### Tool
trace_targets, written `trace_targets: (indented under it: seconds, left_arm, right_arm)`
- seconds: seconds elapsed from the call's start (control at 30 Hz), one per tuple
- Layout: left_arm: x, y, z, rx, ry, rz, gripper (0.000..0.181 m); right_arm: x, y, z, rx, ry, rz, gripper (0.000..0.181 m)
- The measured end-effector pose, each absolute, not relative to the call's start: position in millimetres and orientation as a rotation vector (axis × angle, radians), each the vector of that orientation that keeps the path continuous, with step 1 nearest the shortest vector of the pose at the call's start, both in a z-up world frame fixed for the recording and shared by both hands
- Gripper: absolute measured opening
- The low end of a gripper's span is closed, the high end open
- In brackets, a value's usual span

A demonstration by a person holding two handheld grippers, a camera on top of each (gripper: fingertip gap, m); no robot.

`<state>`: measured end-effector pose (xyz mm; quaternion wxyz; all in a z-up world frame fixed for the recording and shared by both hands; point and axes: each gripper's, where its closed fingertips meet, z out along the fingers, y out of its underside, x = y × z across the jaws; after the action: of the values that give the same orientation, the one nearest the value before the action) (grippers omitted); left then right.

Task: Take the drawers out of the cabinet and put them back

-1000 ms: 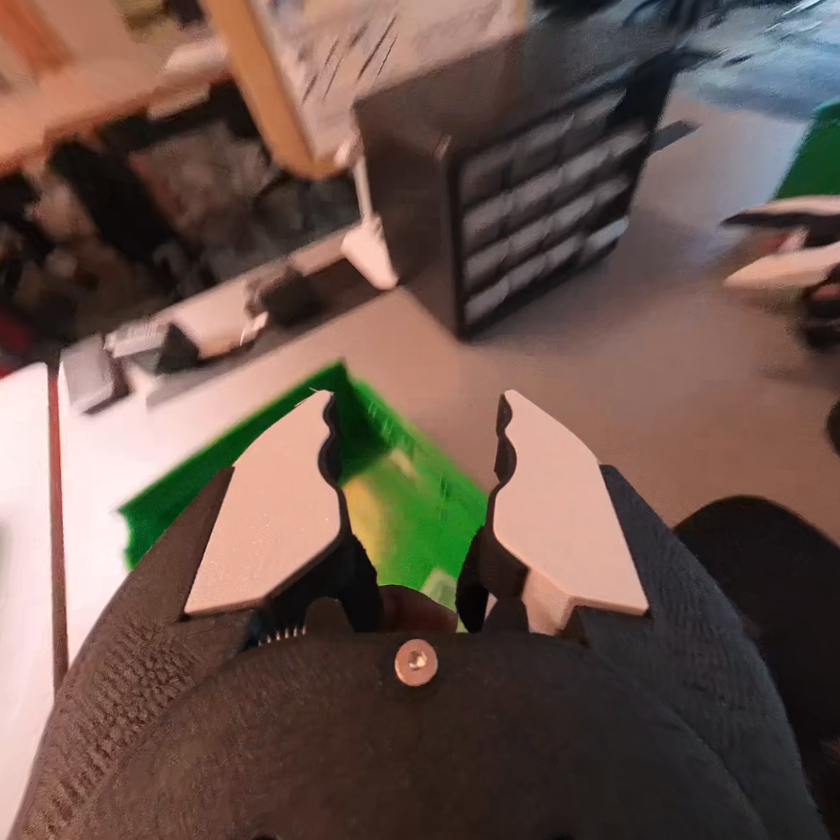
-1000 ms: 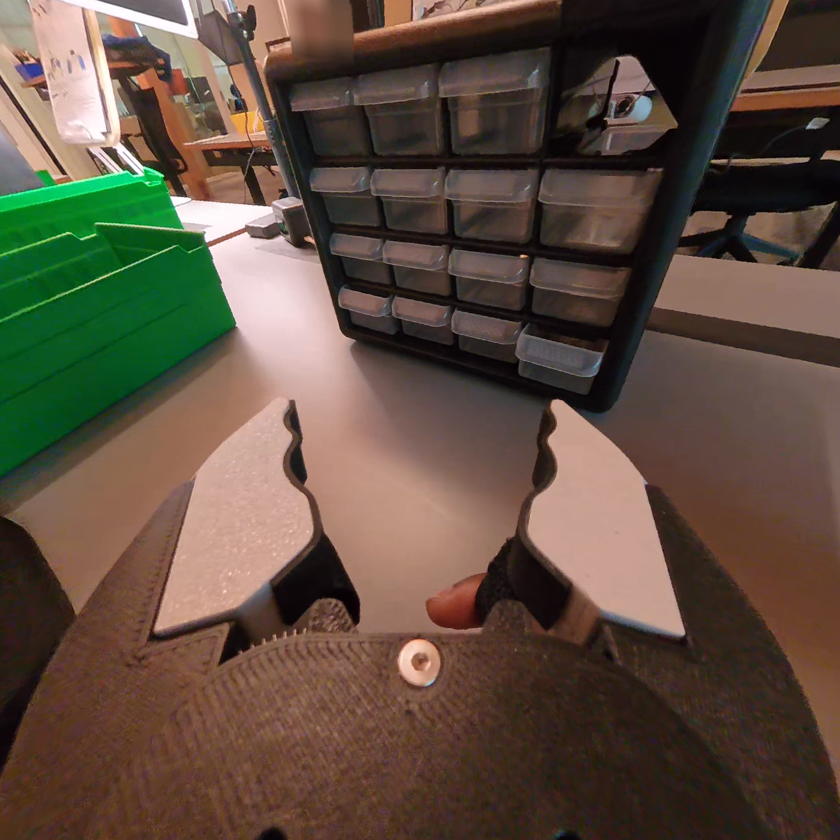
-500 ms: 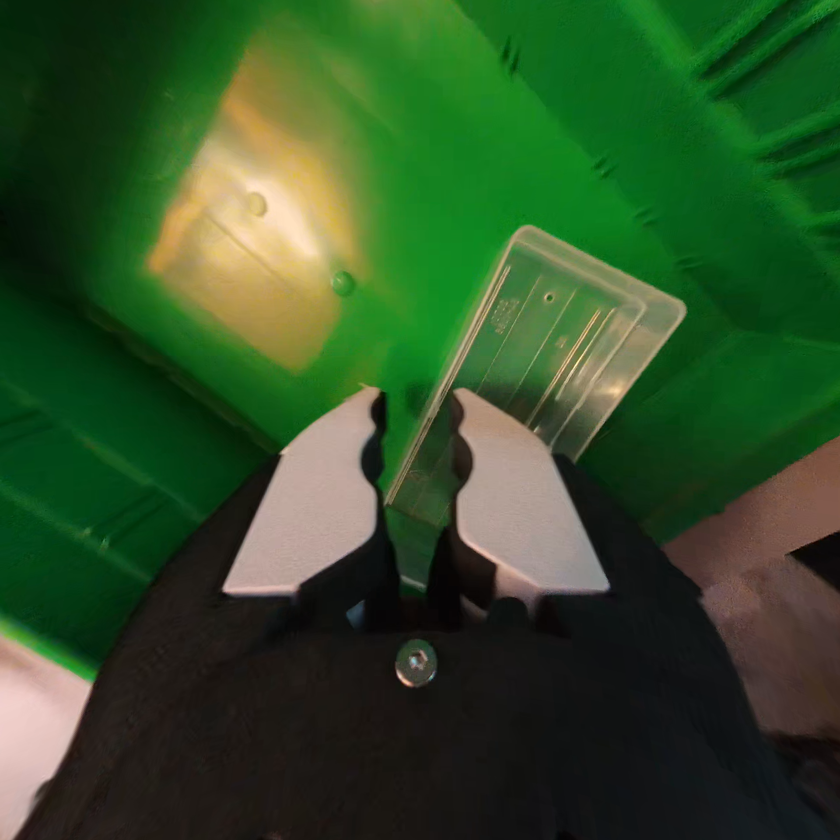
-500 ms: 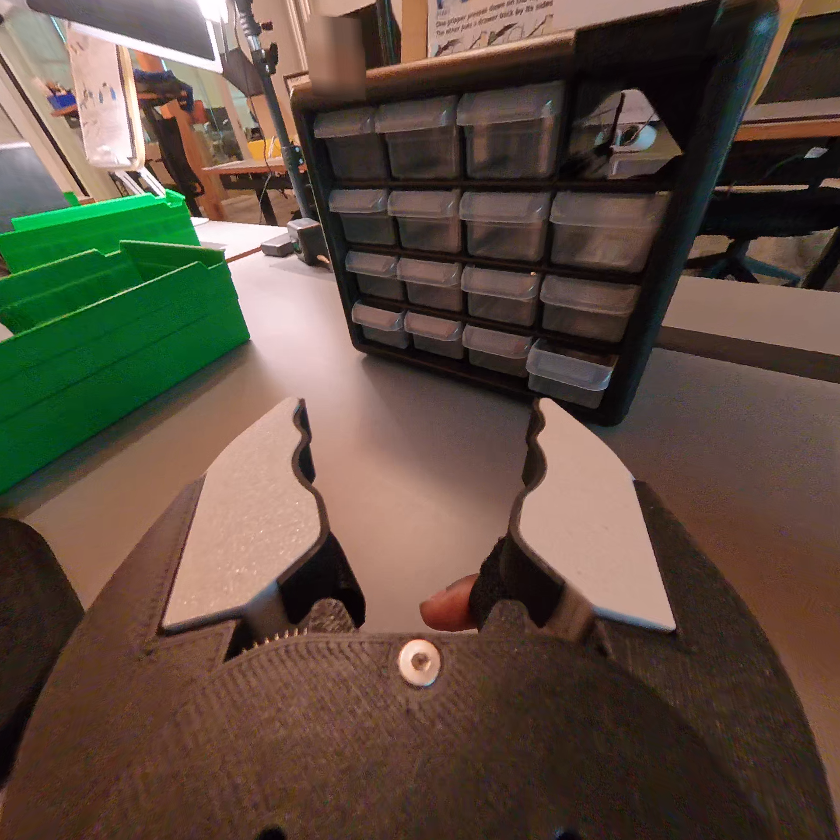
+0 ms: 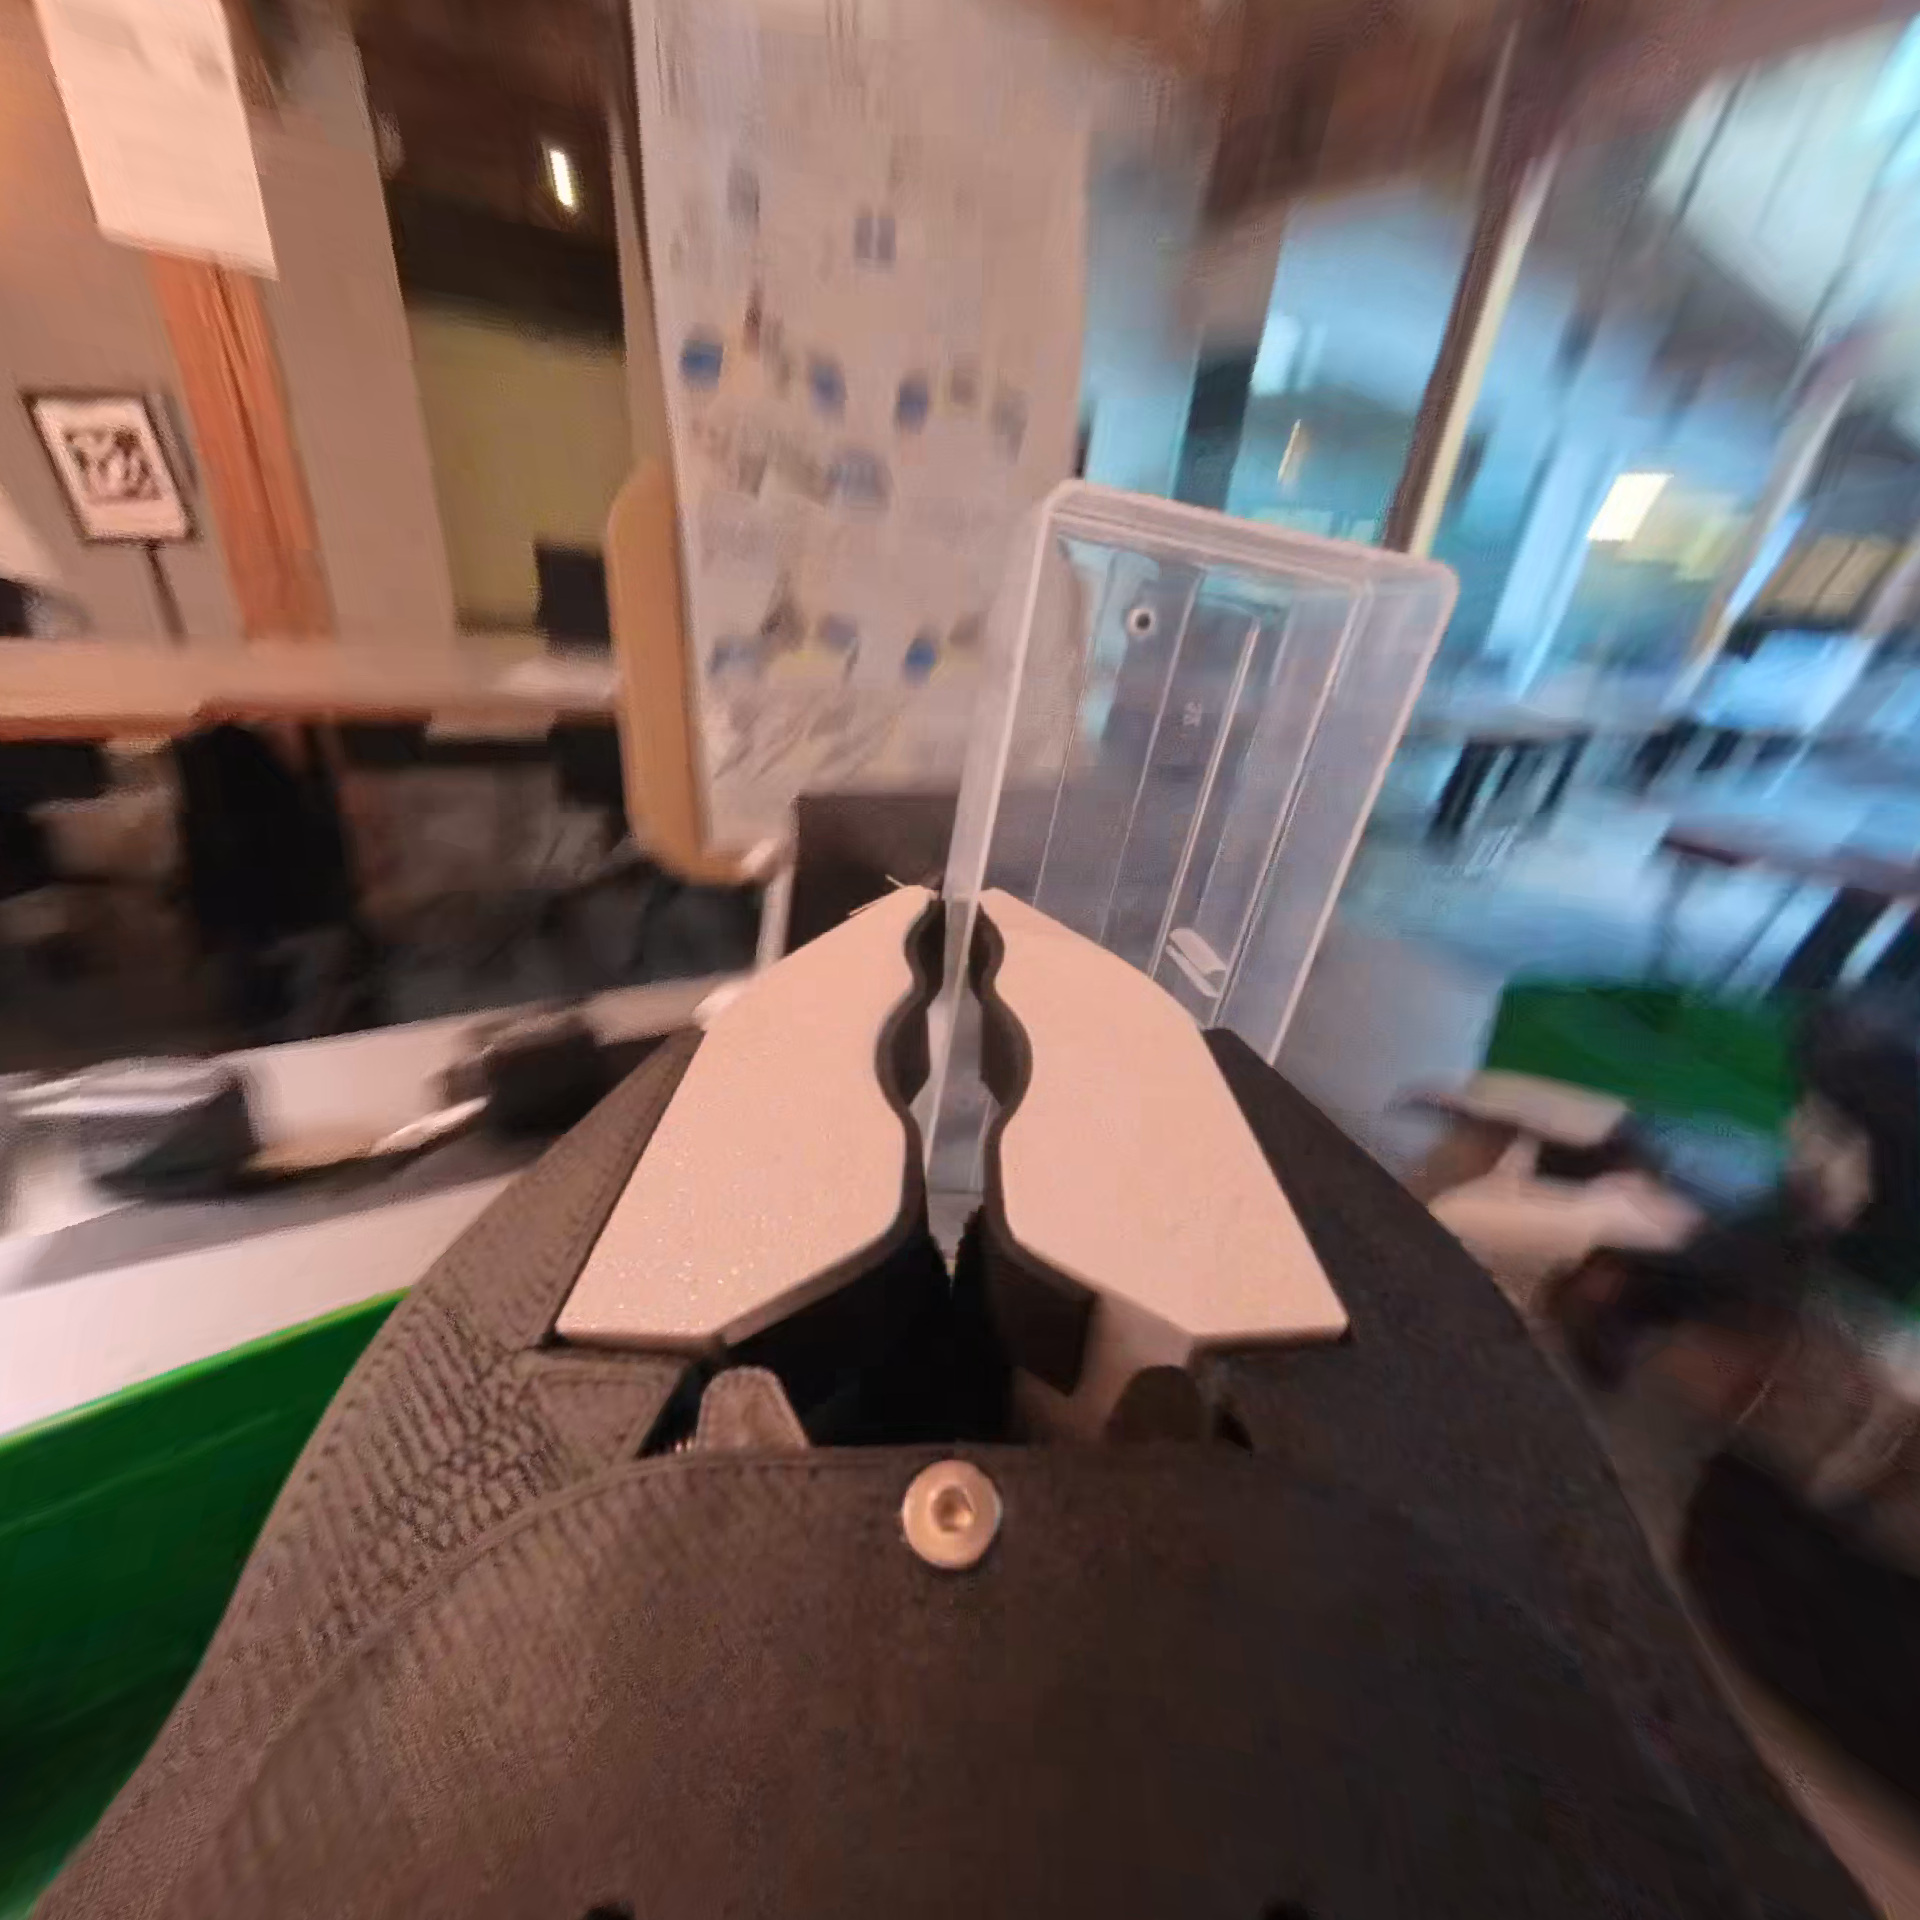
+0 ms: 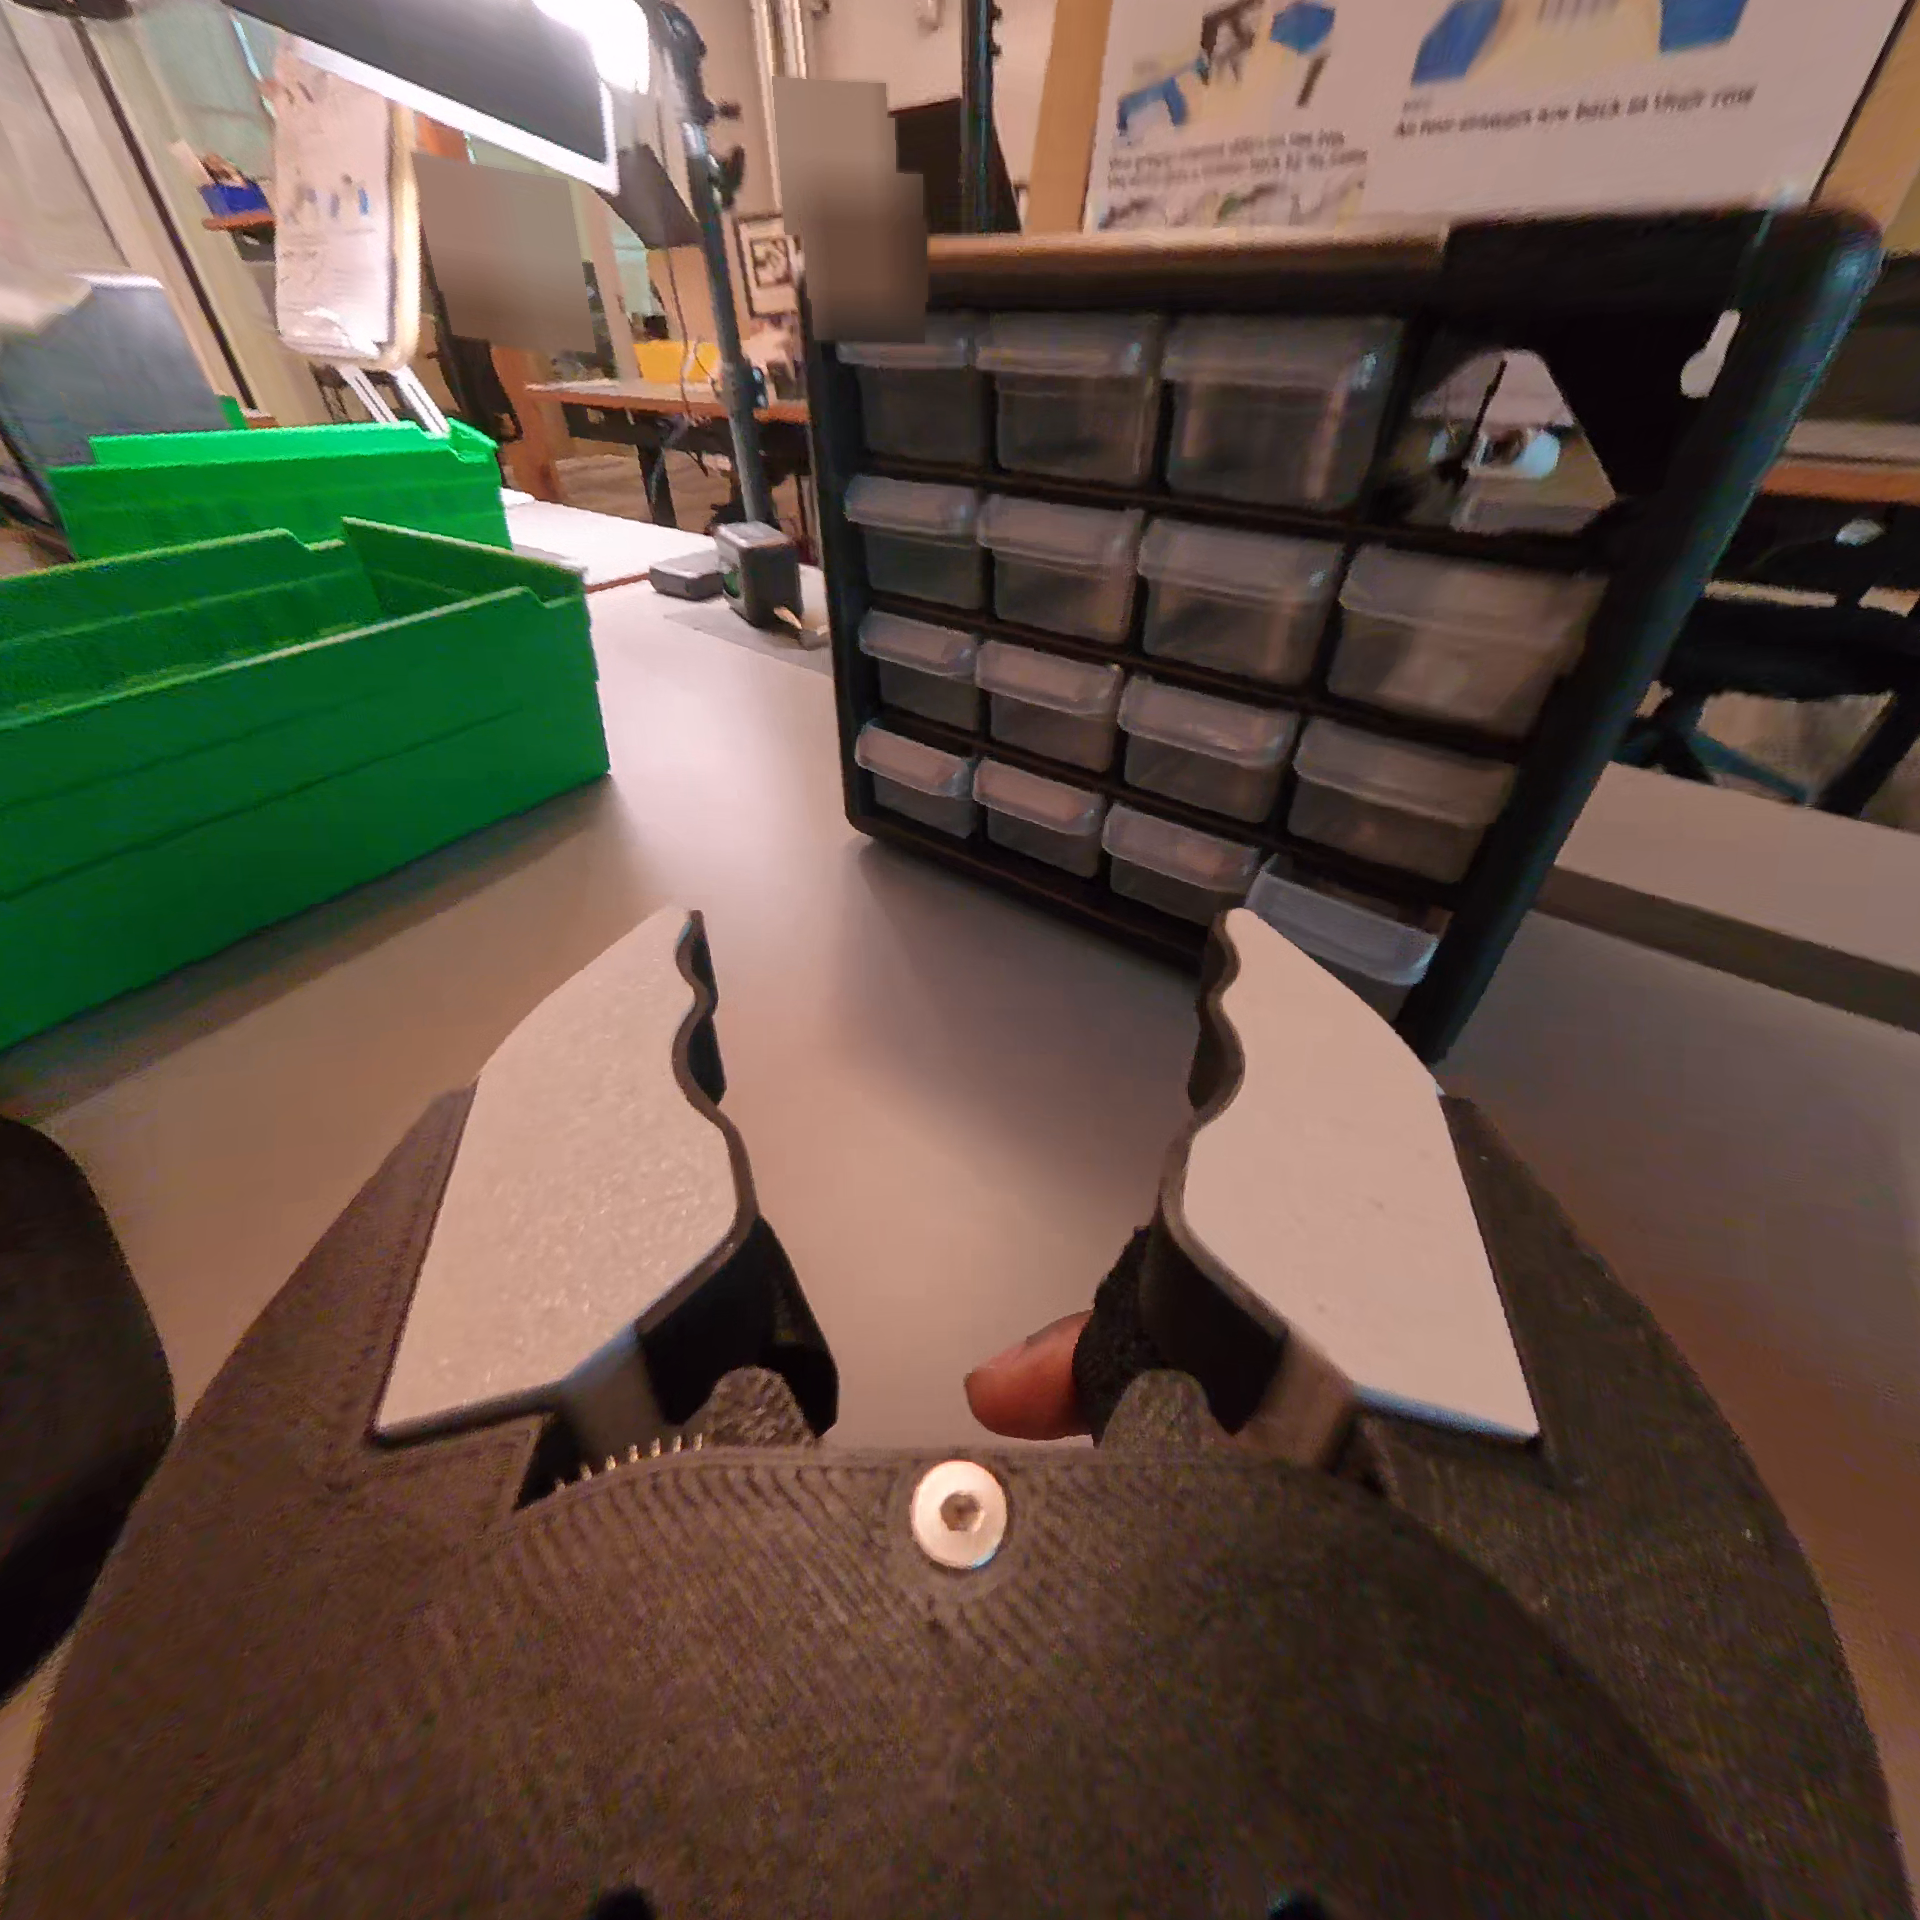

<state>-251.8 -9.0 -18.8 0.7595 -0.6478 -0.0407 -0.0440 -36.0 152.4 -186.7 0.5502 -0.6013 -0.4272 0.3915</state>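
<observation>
My left gripper (image 5: pixel 956 914) is shut on the side wall of a clear plastic drawer (image 5: pixel 1226 790) and holds it upright in the air, above the green bin (image 5: pixel 125 1507). The background is blurred by motion. My right gripper (image 6: pixel 956 935) is open and empty, low over the grey table (image 6: pixel 935 1039), facing the black drawer cabinet (image 6: pixel 1662 582). The cabinet holds several clear drawers (image 6: pixel 1236 603). Its top right slot (image 6: pixel 1507 447) is empty and open through to the back. The bottom right drawer (image 6: pixel 1340 925) sticks out a little.
Green plastic bins (image 6: pixel 260 727) stand on the table to the left of the cabinet. A small dark device (image 6: pixel 758 582) sits behind them near the cabinet. A poster board (image 6: pixel 1455 104) stands behind the cabinet. A fingertip (image 6: pixel 1029 1382) shows between my right gripper's fingers.
My left gripper went down into the green bin, shut on the clear drawer and lifted it out into the air. My right gripper stayed open and drew back slightly from the cabinet.
</observation>
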Motion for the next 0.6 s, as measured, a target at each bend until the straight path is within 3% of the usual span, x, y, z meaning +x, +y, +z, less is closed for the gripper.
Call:
trace_targets:
  seconds: [0.1,0.27,0.37,0.5,0.6]
  left_arm:
    - [-200.8,16.2,-20.1,-1.188,-0.24,-0.397,0.004]
    - [-146.5,69.3,-71.3,-1.128,-0.542,-0.9,0.004]
    - [-130.9,86.4,-95.0,-1.125,-0.667,-1.044,0.004]
    - [-95.2,95.5,-114.7,-1.144,-0.748,-1.238,0.004]
    - [-70.4,98.8,-125.2,-1.205,-0.73,-1.294,0.004]
  right_arm:
    - [-34.3,143.9,-170.5,-1.307,-0.996,0.932,0.088]
    - [-24.3,117.1,-135.6,-0.949,-1.011,0.74,0.081]
    - [-20.6,95.1,-124.6,-0.709,-1.048,0.507,0.076]
    - [-27.7,82.4,-126.6,-0.486,-1.081,0.097,0.087]
    - [-28.7,75.7,-125.3,-0.394,-1.062,-0.046,0.085]
